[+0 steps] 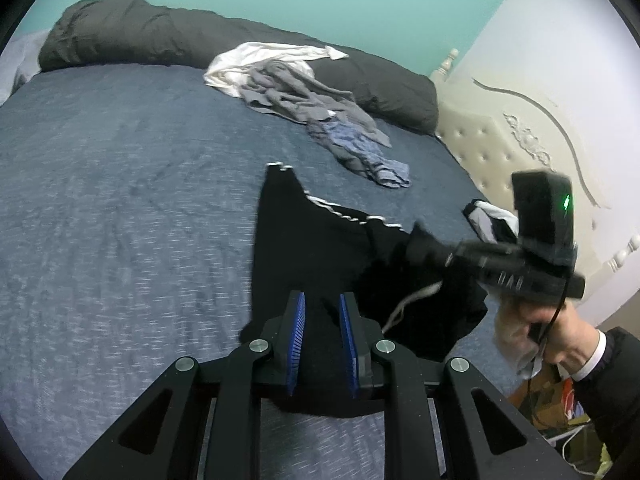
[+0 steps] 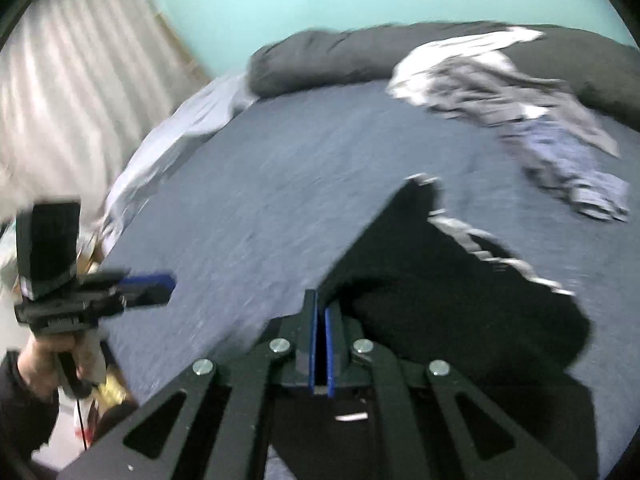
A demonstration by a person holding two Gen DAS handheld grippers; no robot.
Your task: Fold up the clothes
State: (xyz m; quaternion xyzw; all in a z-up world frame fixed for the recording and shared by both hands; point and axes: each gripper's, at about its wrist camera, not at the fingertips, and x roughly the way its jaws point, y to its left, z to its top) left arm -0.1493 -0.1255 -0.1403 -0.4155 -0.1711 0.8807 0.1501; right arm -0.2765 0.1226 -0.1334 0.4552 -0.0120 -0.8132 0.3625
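Teal walls back a bed (image 1: 120, 168) dressed in a blue-grey cover, with a dark rolled duvet (image 1: 160, 36) lying along its far edge. Against that duvet, on its near side, sits a heap of unfolded clothes (image 1: 288, 92): a white piece, a grey one and a blue patterned one trailing toward the near edge of the bed.

Nearer than the heap, a black garment (image 1: 320, 248) with white trim along one edge (the fabric is too dark to tell which kind of clothing it is) is held partly lifted over the cover, one corner pointing toward the duvet. The left gripper (image 1: 322, 316) has its blue-padded fingers parted, the black cloth lying between and below them; the left wrist view does not show them pinching it. The right gripper (image 2: 321, 320) has its pads drawn together, a thin gap showing, at the garment's edge. From the left wrist view its tip is buried in a bunched fold of the black cloth.

A hand (image 1: 560, 328) in a dark sleeve with a white cuff grips the right tool's handle, beside a cream tufted headboard (image 1: 500, 148). Pale curtains (image 2: 60, 100) hang opposite that headboard, across the bed.
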